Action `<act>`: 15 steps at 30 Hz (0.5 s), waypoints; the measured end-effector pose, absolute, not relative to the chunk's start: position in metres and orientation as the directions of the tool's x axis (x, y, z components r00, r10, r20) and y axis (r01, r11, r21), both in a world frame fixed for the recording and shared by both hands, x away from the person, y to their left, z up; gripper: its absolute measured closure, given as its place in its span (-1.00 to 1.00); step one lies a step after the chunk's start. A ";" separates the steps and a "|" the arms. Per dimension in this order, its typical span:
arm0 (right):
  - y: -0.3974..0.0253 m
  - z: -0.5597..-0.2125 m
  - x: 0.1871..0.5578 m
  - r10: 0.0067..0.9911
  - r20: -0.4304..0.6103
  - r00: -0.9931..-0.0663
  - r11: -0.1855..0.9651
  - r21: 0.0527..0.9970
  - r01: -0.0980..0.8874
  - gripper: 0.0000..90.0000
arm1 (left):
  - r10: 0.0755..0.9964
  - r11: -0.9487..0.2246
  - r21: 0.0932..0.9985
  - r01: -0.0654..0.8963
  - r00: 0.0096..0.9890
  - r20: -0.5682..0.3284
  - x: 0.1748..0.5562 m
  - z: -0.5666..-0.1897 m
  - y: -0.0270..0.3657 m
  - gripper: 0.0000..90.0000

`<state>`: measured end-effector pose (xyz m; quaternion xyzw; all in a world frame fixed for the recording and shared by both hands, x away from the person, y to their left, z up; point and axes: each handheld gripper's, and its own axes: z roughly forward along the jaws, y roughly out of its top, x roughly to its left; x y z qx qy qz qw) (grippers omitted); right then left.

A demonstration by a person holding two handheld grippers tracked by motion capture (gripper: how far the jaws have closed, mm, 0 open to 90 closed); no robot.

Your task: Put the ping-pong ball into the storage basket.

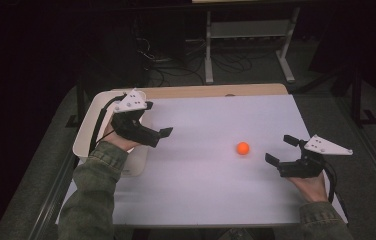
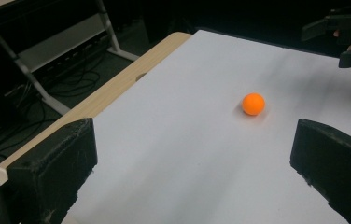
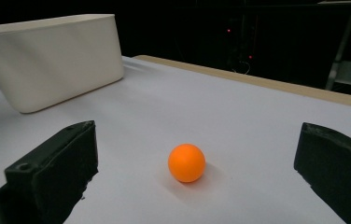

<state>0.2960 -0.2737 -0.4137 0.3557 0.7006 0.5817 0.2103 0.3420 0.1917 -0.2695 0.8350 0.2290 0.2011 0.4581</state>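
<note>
A white table carries an orange ball and a white bin

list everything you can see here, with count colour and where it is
ball: 1, orange, on the white tabletop, right of middle
bin: 1, white, at the table's left edge
table: 1, white top with a wooden far edge
metal frame: 1, pale grey, on the floor beyond the table
cables: several, dark, on the floor beyond the table
left gripper: 1, black, jaws apart, by the bin
right gripper: 1, black, jaws apart, right of the ball
sleeves: 2, olive, near edge
</note>
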 end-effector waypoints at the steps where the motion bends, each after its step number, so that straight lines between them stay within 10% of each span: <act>1: -0.274 -0.414 0.296 0.743 0.119 -0.659 0.070 0.965 0.253 -1.00 | 0.565 -0.477 0.856 0.197 0.815 0.127 0.343 -0.269 0.190 -1.00; 15: -0.274 -0.413 0.296 0.732 0.124 -0.670 0.063 0.967 0.247 -1.00 | 0.507 -0.526 0.829 0.191 0.853 0.126 0.354 -0.273 0.166 -1.00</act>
